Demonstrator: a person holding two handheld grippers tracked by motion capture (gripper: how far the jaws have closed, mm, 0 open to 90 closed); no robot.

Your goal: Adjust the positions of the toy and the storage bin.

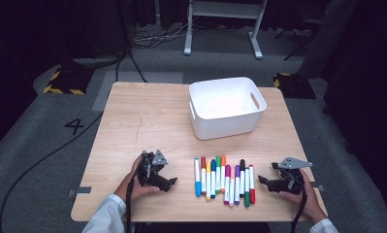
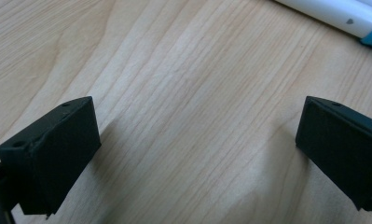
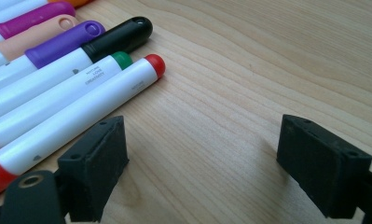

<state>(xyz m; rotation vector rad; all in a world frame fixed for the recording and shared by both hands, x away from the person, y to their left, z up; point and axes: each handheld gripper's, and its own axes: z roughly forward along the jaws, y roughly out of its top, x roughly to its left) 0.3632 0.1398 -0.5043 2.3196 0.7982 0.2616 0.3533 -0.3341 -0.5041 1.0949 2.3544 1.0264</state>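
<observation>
Markers: a row of felt-tip markers with white barrels and coloured caps lies side by side on the near part of the wooden table, between the two grippers.
Cap colours: blue, red, yellow, green, orange, purple, peach, violet, black among them; the red-capped marker lies outermost, next to the right gripper.
Writing: small grey print on the barrels, too small to read.
Left gripper: jaws wide apart over bare wood, nothing between them.
Right gripper: jaws spread wide, empty, just beside the red-capped marker.
Bin: a white bin stands farther back.
Cut off: marker barrels run out of the right gripper view's left edge.
</observation>
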